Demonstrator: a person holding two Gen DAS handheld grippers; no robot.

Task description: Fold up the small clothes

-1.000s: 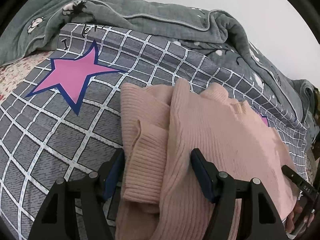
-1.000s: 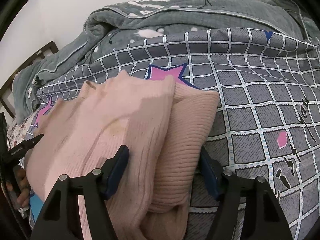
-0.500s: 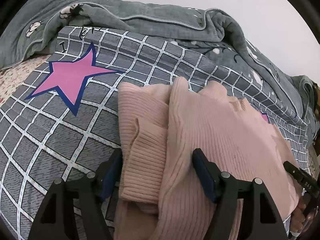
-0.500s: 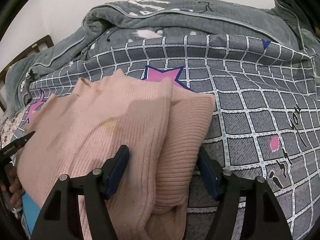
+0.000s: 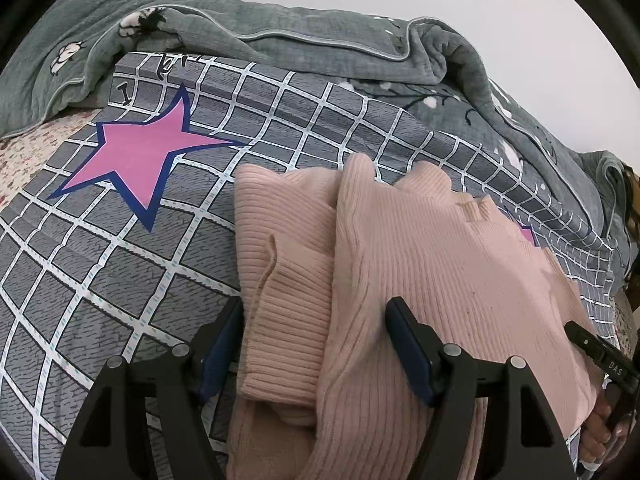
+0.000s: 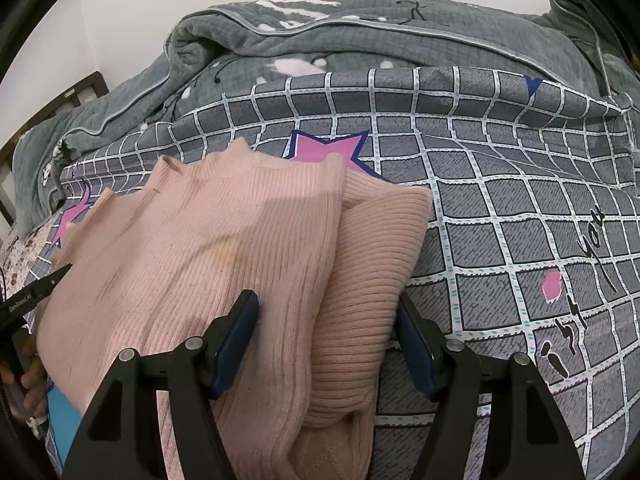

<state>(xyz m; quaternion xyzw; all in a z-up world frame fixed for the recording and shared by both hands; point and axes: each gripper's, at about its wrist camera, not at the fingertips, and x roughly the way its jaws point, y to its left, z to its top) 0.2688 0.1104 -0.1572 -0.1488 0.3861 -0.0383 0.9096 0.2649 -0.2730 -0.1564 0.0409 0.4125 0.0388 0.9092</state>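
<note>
Garment: pink rib-knit sweater (image 5: pixel 432 280), lying on the grey grid-print bedsheet with pink stars (image 5: pixel 120 248), directly ahead of both grippers.
Garment state: both sleeves folded in over the body; ribbed cuff ends point back toward the grippers; collar at the far end; a faint yellowish stain on the body panel, seen in the right wrist view (image 6: pixel 224 254).
Containers: none visible; sweater sits straight on the sheet.
Left gripper (image 5: pixel 314 344): fingers spread wide apart, nothing clamped; left finger down at the sweater's left edge beside the sheet, right finger (image 5: pixel 408 348) over the body panel; the folded left sleeve lies between them.
Right gripper (image 6: pixel 328 340): fingers likewise spread wide, nothing clamped; left finger (image 6: pixel 236 340) over the body panel, right finger at the sweater's right edge; the folded right sleeve lies between them.
Contact: cannot tell if finger pads press the knit or sit just above it.
Hands: part of a bare hand on the other gripper's handle shows at the edge of each view, right edge (image 5: pixel 600 432) in the left one.
Beyond the sweater: rumpled grey-green quilted blanket with white piping (image 5: pixel 320 40), bunched along the far side of the sheet.
Far left, right wrist view: dark wooden bed frame (image 6: pixel 80 94) against a white wall.
</note>
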